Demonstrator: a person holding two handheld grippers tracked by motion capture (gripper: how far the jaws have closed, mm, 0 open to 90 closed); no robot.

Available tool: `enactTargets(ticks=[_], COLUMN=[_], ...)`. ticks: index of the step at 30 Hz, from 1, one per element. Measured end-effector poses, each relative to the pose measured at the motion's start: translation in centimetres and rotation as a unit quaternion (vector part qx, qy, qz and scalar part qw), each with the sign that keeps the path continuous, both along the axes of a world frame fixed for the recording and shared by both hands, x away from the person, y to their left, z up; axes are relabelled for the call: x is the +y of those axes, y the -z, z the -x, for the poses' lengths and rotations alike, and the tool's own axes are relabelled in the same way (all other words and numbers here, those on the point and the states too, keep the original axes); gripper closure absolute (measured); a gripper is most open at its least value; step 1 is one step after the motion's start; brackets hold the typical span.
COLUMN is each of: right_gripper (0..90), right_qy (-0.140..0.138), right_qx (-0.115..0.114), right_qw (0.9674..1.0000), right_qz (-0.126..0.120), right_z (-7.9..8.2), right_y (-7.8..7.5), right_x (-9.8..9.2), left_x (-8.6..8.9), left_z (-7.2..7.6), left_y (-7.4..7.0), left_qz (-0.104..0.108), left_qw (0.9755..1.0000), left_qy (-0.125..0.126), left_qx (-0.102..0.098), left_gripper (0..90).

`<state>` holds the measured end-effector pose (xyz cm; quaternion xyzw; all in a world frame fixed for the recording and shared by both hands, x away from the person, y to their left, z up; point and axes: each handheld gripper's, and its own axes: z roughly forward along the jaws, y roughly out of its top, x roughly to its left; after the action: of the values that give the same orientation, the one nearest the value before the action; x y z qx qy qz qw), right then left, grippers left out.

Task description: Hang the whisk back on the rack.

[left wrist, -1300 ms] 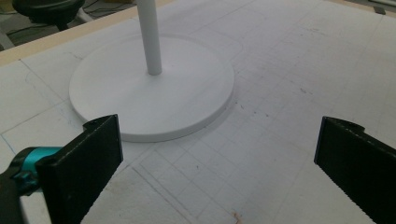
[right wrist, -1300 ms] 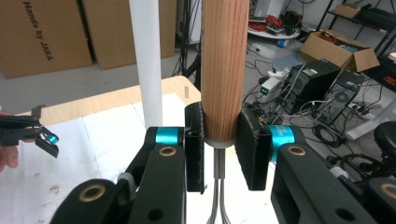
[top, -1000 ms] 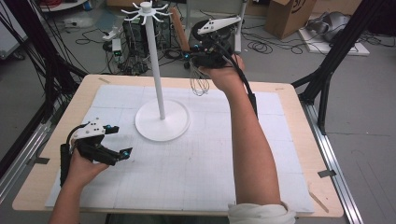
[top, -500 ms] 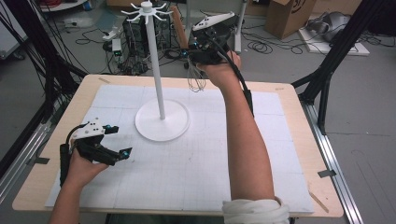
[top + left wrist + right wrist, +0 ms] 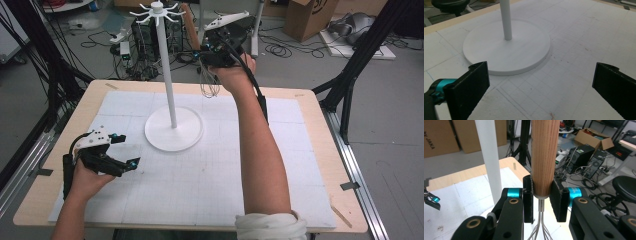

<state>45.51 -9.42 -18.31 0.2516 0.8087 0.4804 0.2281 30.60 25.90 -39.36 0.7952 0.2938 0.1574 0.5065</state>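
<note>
A whisk hangs upright above the table's far edge, its wooden handle [image 5: 189, 27] [image 5: 544, 152] pointing up and its wire loops [image 5: 209, 86] [image 5: 540, 231] dangling below. My right gripper [image 5: 200, 52] [image 5: 543, 192] is shut on the lower end of that handle, just right of the white stand's pole [image 5: 167, 75] [image 5: 489, 157]. The stand carries a ring of hooks [image 5: 157, 9] at its top and rests on a round base [image 5: 174, 129] [image 5: 506, 50]. My left gripper [image 5: 128, 149] [image 5: 540, 75] rests low on the mat near the base, open, nothing between its jaws.
A white gridded mat [image 5: 210, 170] covers most of the wooden table [image 5: 320, 120]. Black frame legs [image 5: 350, 75] stand at the table's right and left sides. Cables, computer cases and cardboard boxes [image 5: 302, 15] lie on the floor beyond the far edge.
</note>
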Motion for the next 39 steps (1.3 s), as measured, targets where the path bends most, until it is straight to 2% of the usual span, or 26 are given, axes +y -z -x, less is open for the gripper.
enactTargets(ticks=[6,13,16,28,33,37,39], right_gripper=[74.9,74.9,74.9,74.9,74.9,74.9,74.9], right_qy=[0.004,0.002,0.006,0.009,-0.009,-0.020,-0.017], right_qx=[-0.002,-0.003,-0.005,-0.011,-0.012,-0.015,-0.012], right_qw=[1.0000,1.0000,0.9999,0.9999,0.9999,0.9997,0.9998], right_qz=[-0.006,-0.003,-0.010,0.001,-0.009,0.000,0.003], right_z=[0.2,-0.1,0.1,1.4,1.5,1.8,1.7], right_y=[-0.3,-0.2,-0.3,-0.4,-0.4,-0.2,0.0], right_x=[-0.8,-0.4,-0.6,-0.8,-0.8,-0.5,-0.4], left_x=[-0.2,-0.1,-0.2,-0.3,-0.2,-0.3,-0.3], left_z=[0.1,0.0,0.0,0.1,0.0,0.0,0.1], left_y=[0.0,0.0,0.1,-0.1,0.0,0.0,0.0], left_qz=[0.000,-0.002,-0.002,-0.003,-0.002,-0.010,-0.007], left_qw=[1.0000,1.0000,1.0000,1.0000,1.0000,0.9999,1.0000], left_qy=[0.001,0.002,0.001,0.002,0.002,0.004,0.004], left_qx=[0.000,0.000,0.000,-0.003,-0.002,-0.001,-0.002], left_gripper=[1.6,1.6,1.6,1.6,1.6,1.6,1.6])
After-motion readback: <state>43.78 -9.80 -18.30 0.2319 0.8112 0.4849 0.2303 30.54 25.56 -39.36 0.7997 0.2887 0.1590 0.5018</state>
